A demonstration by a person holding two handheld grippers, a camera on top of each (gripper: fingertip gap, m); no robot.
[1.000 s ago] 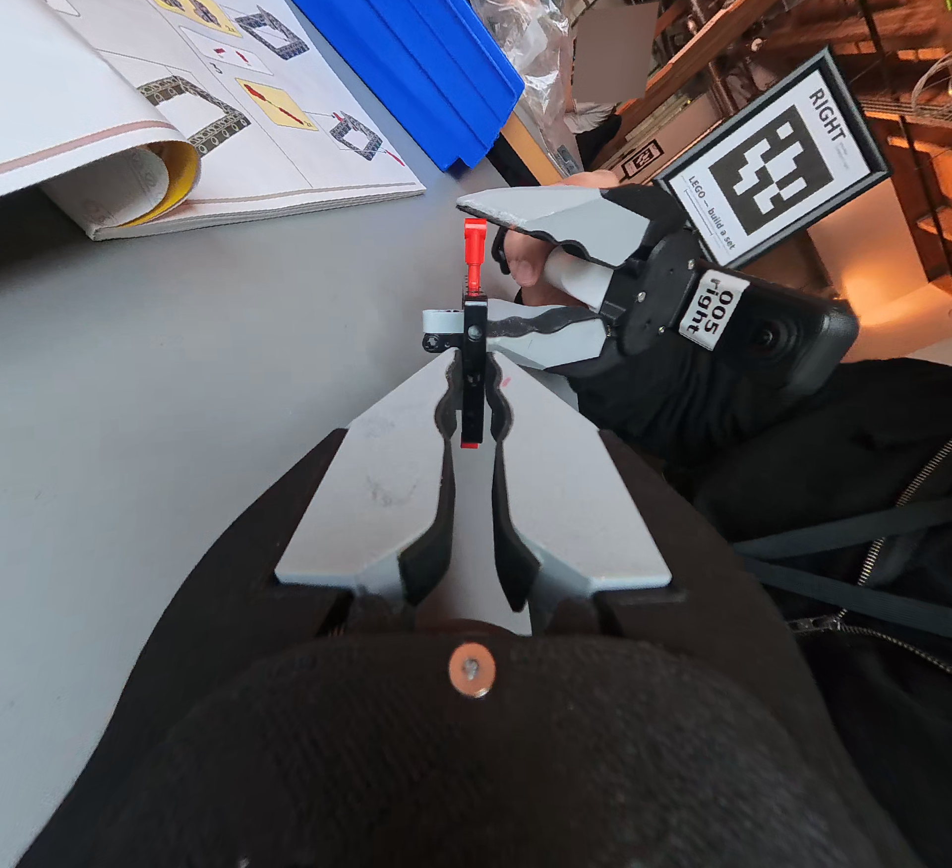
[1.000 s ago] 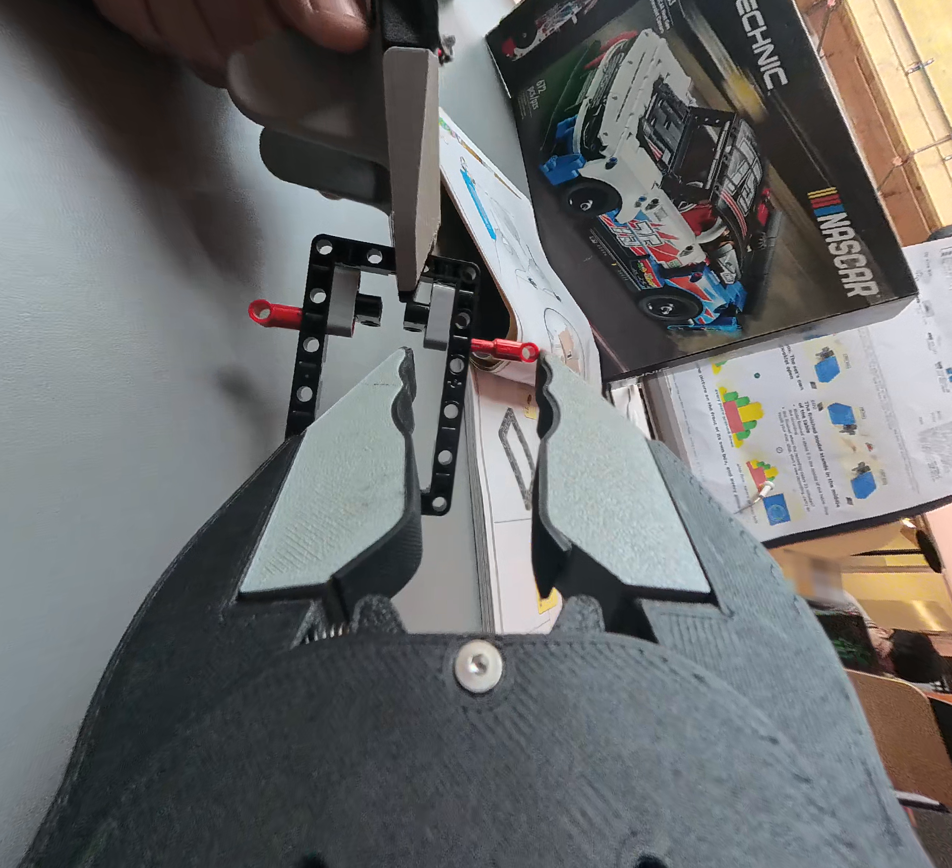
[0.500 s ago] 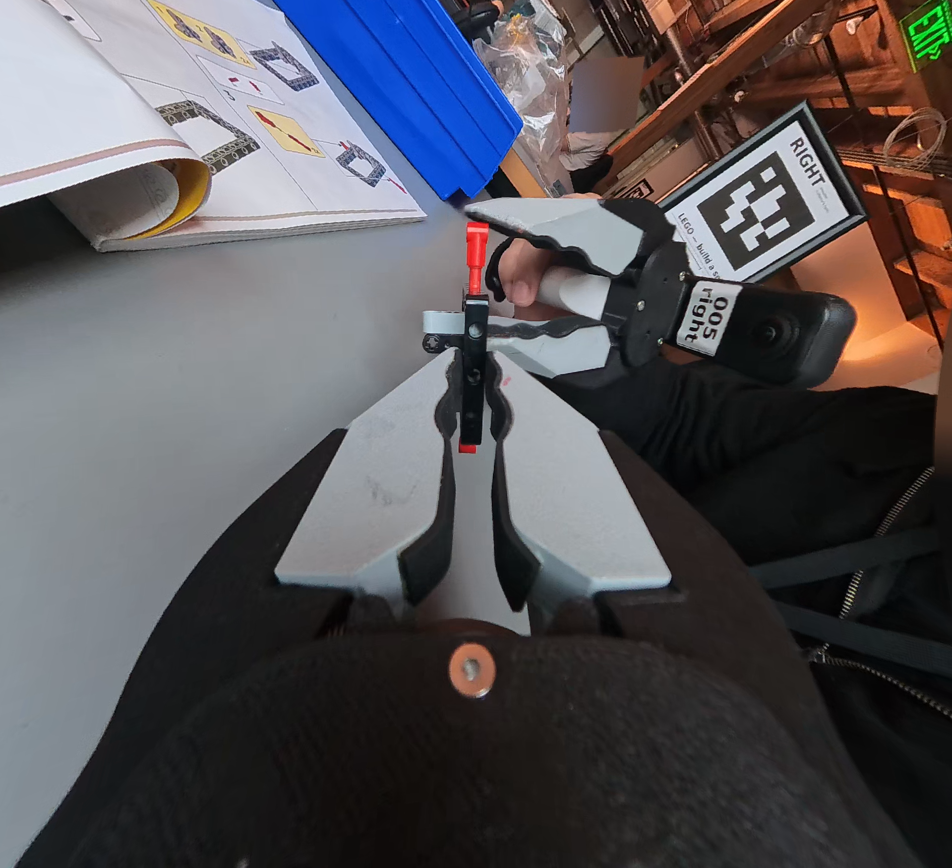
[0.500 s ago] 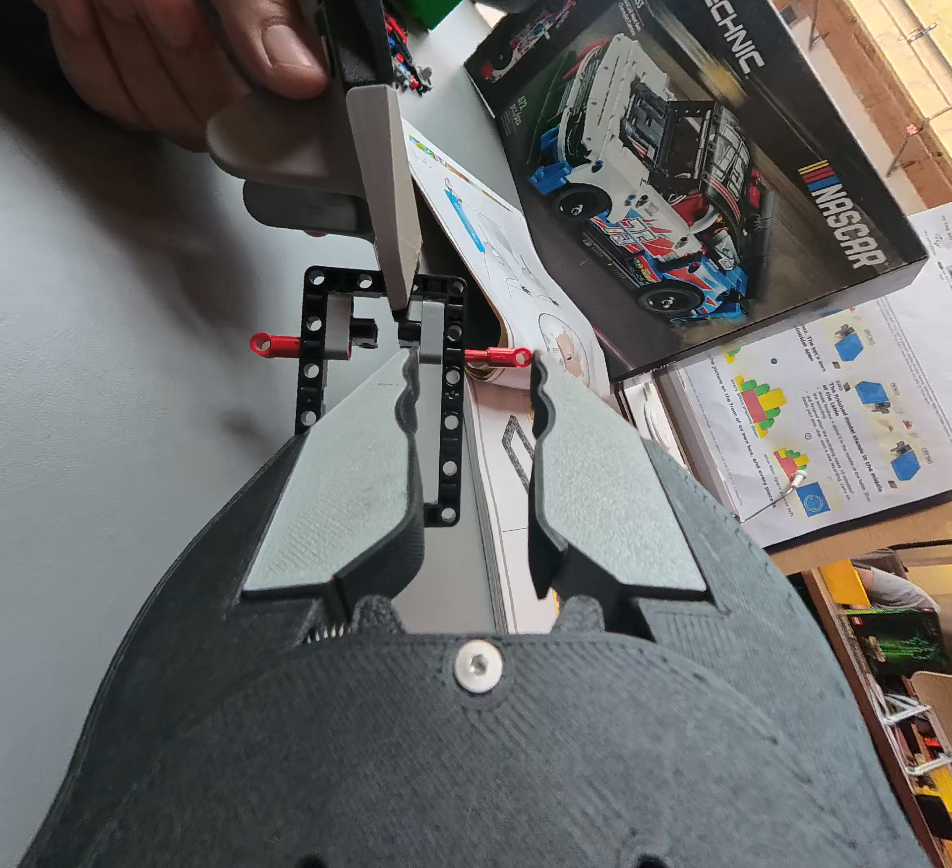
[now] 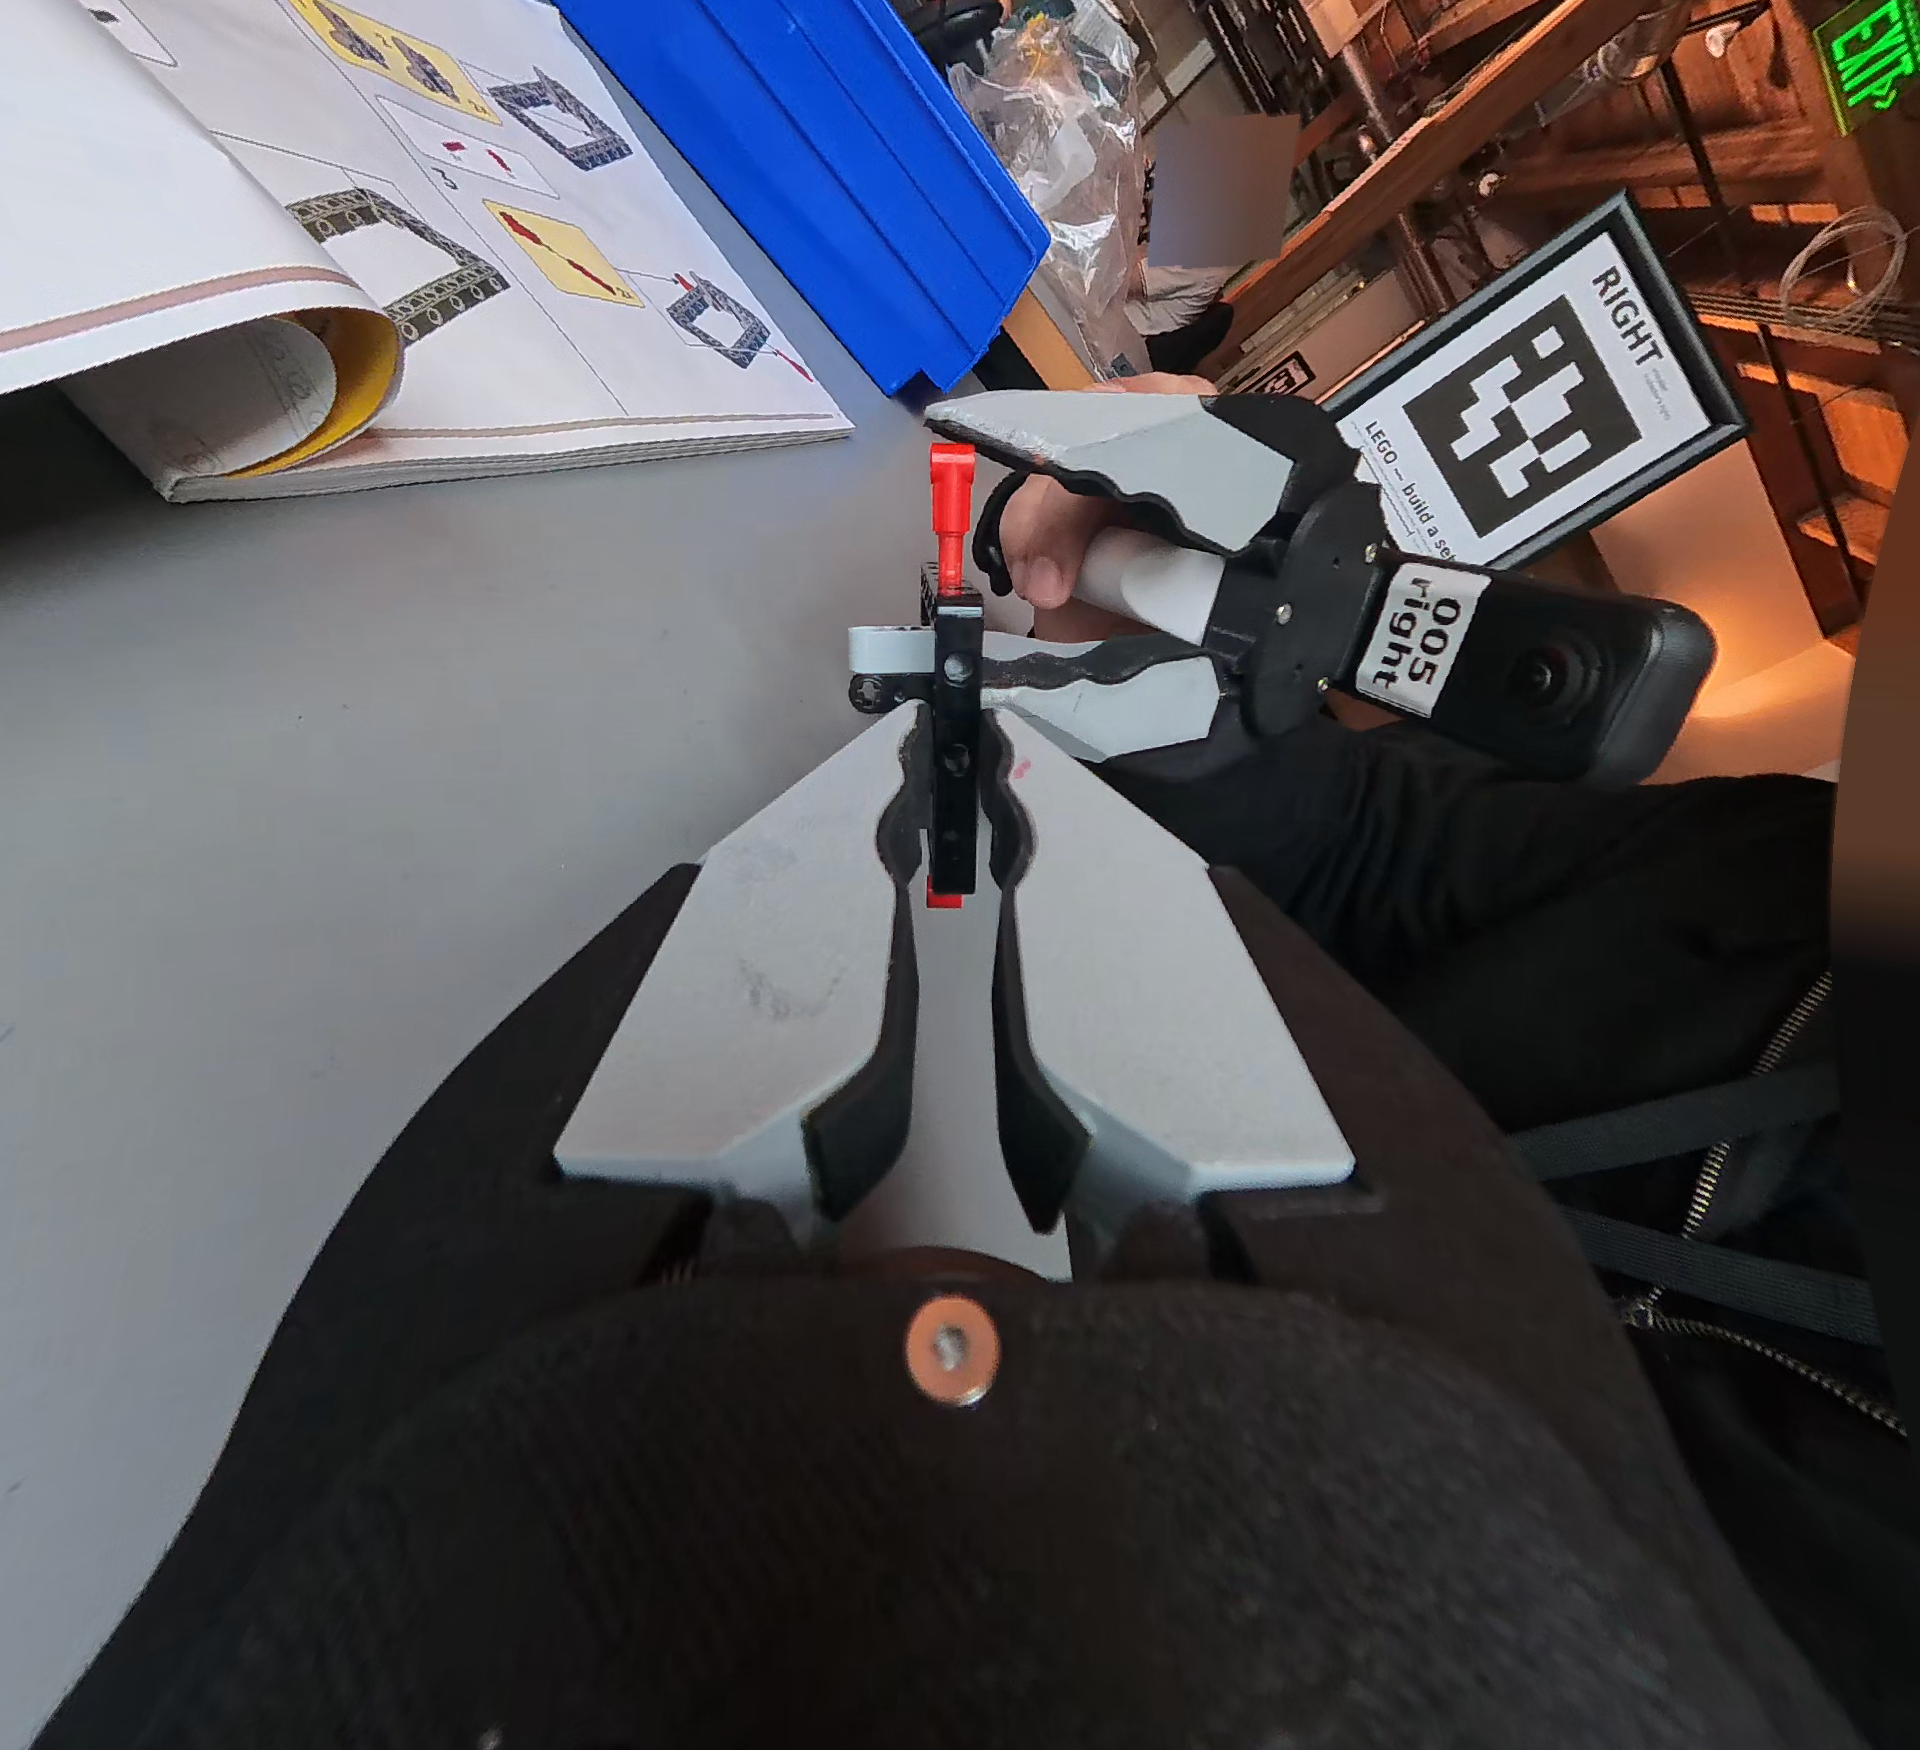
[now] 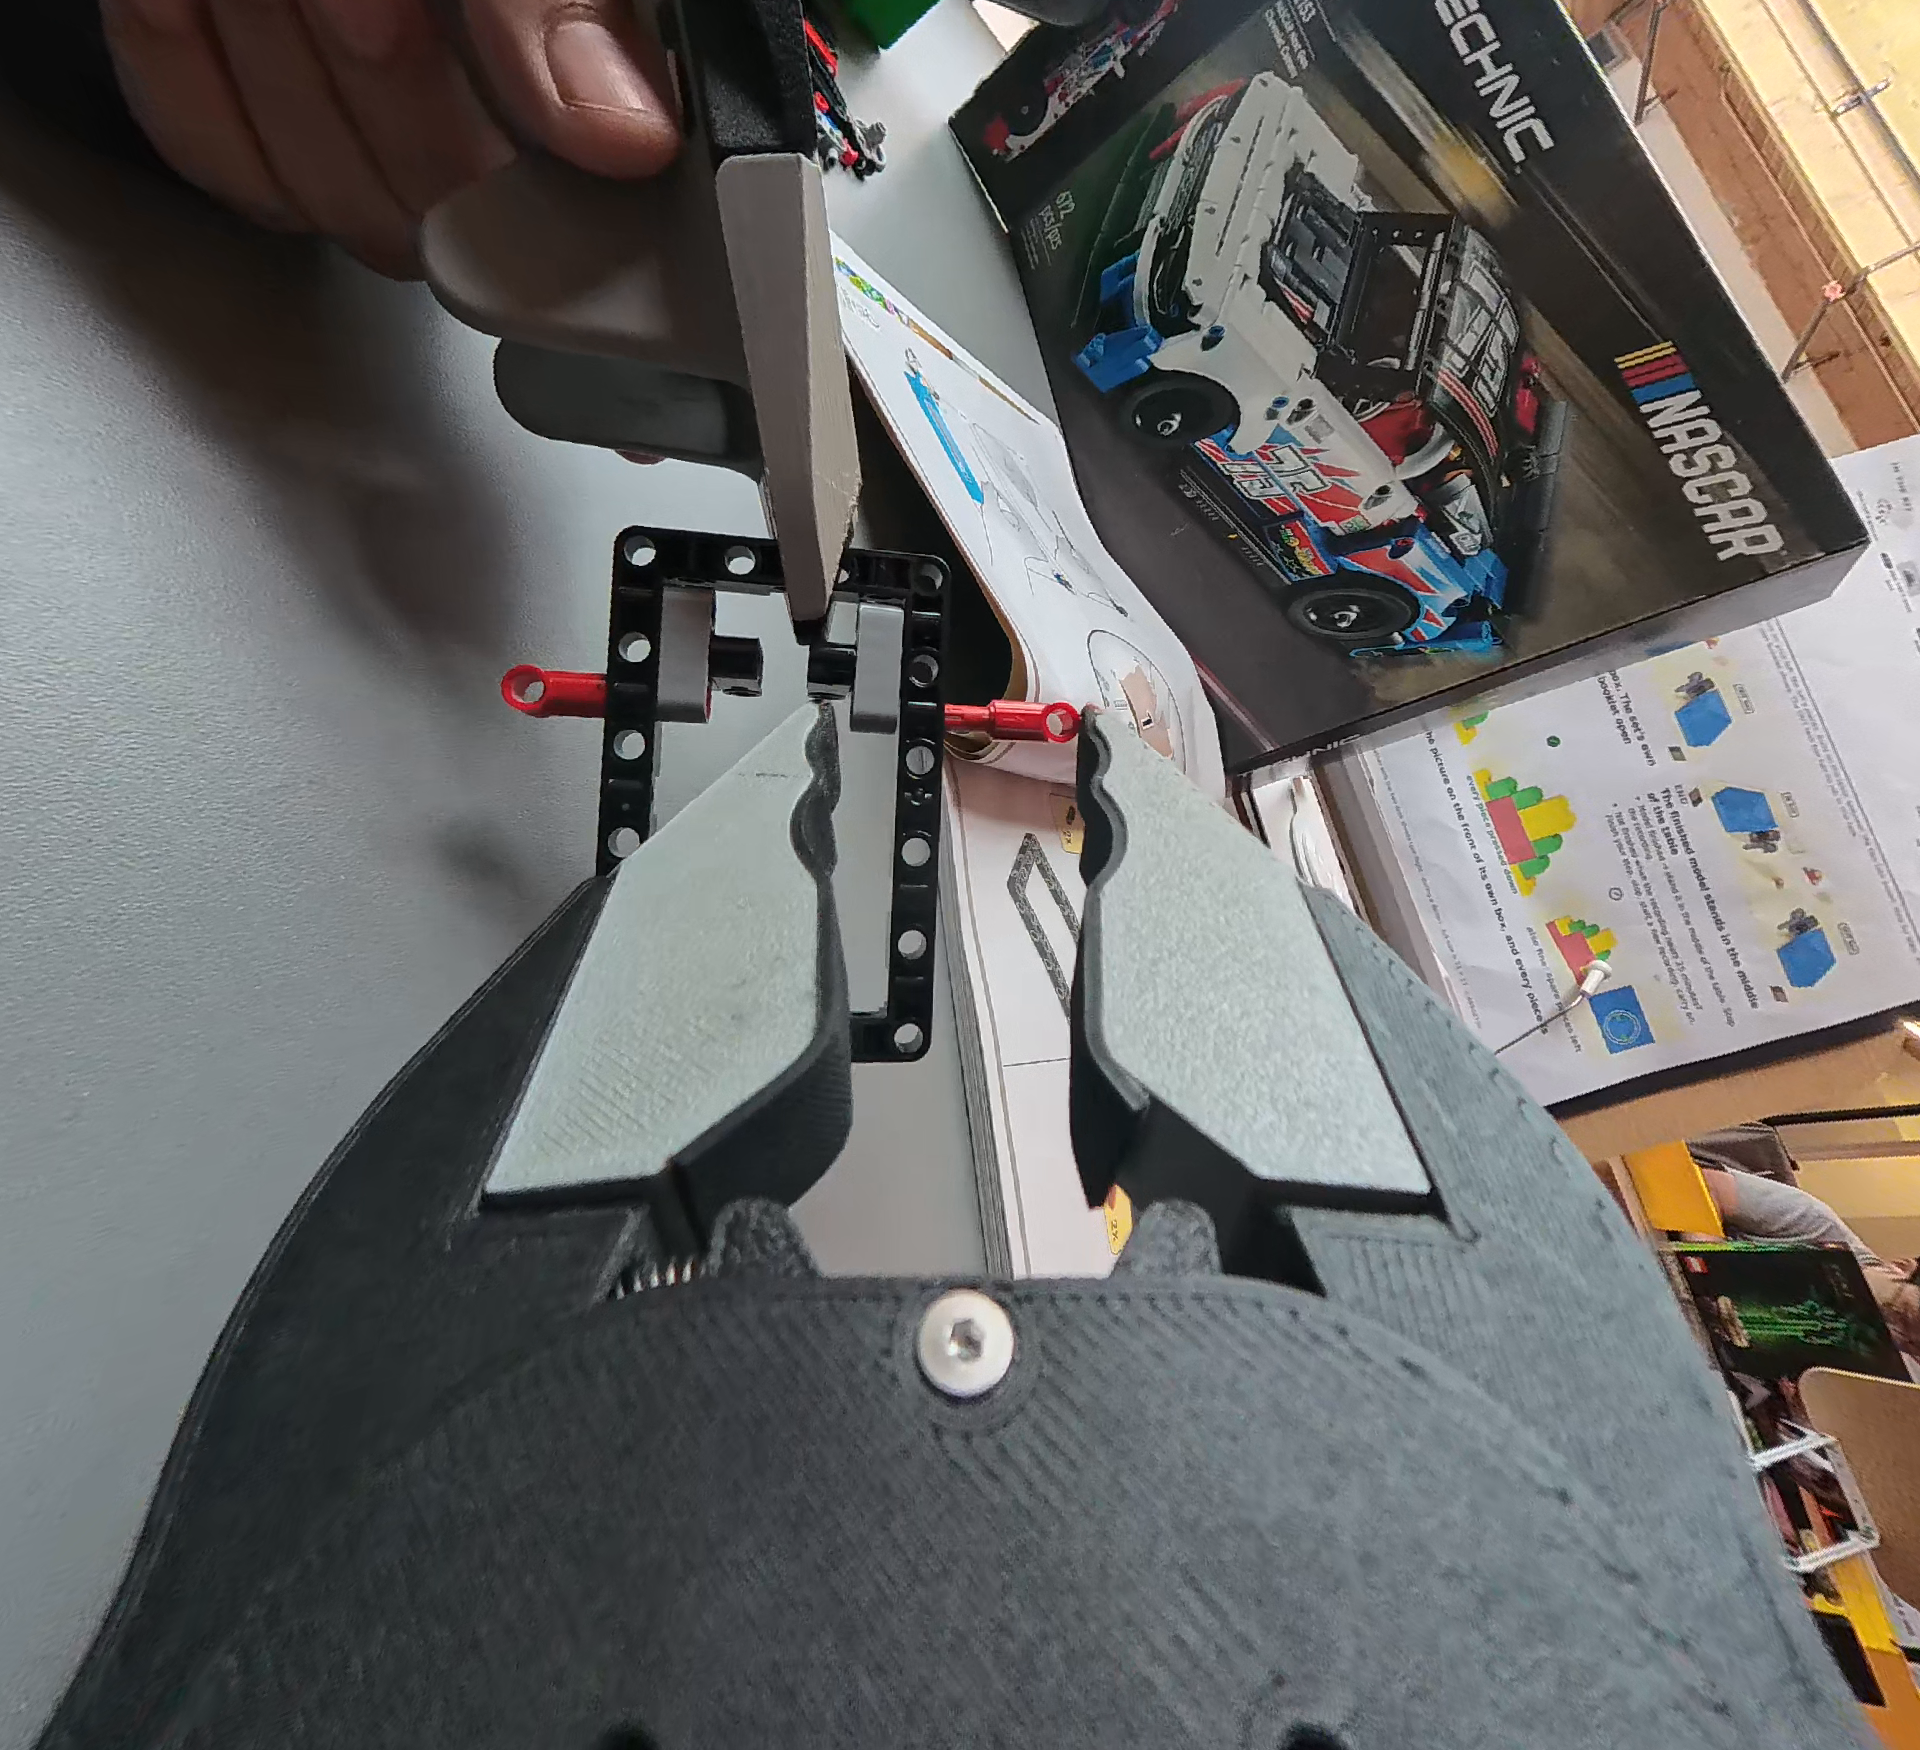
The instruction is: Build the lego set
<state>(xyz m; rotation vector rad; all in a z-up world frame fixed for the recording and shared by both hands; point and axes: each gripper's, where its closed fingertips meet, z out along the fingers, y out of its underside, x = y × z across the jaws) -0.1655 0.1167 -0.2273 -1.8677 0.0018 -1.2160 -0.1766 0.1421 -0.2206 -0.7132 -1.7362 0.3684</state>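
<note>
Lego frame, a black rectangular studless beam loop (image 6: 777,796) with grey connectors and red axle pins, hangs above the grey table (image 5: 312,765), clamped edge-on in the left claw (image 5: 954,807); the right claw (image 6: 951,734) gapes around one long side, gripping nothing. Risks, as I judge: closing it askew could twist the frame loose, or knock the red pin (image 6: 1013,720) touching its fingertip out. In the right wrist view the long axis runs toward that camera, pins crosswise.
</note>
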